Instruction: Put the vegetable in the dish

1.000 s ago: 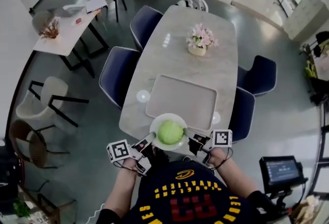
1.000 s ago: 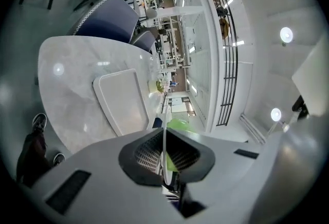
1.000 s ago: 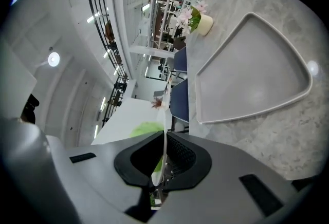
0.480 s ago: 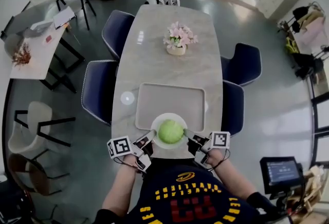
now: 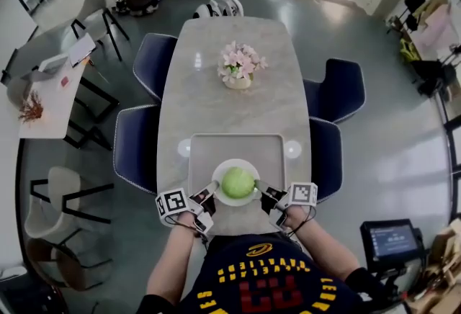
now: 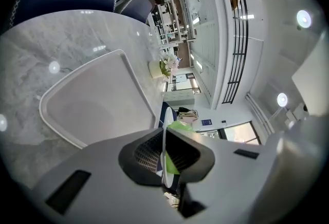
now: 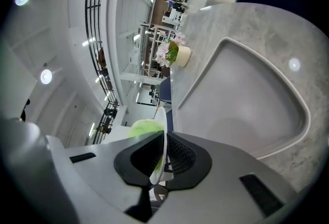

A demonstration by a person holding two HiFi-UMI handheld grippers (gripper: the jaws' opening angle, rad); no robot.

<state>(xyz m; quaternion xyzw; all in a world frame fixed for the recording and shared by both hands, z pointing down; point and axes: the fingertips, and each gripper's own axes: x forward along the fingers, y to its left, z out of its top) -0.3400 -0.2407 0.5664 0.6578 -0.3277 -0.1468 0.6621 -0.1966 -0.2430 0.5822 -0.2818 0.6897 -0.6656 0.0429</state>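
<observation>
Left gripper (image 5: 209, 192) and right gripper (image 5: 261, 190): my jaws are clamped on opposite rims of the white dish (image 5: 236, 161). In both gripper views the dish is edge-on and the jaw pads hide most of the green cabbage (image 5: 238, 181) in it. It sits over the near edge of the grey tray (image 5: 216, 147); contact unclear. Marble table (image 5: 230, 100), 4 blue chairs (image 5: 135, 143), flower pot (image 5: 238, 68). Shirt print unreadable.

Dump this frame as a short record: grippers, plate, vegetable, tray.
left gripper: shut on the plate rim, its left side
right gripper: shut on the plate rim, its right side
plate: white, held by both grippers over the tray's near edge
vegetable: green, round, on the plate
tray: pale, on the table
flowers: mid-table, beyond the tray
plate touching tray: cannot tell
</observation>
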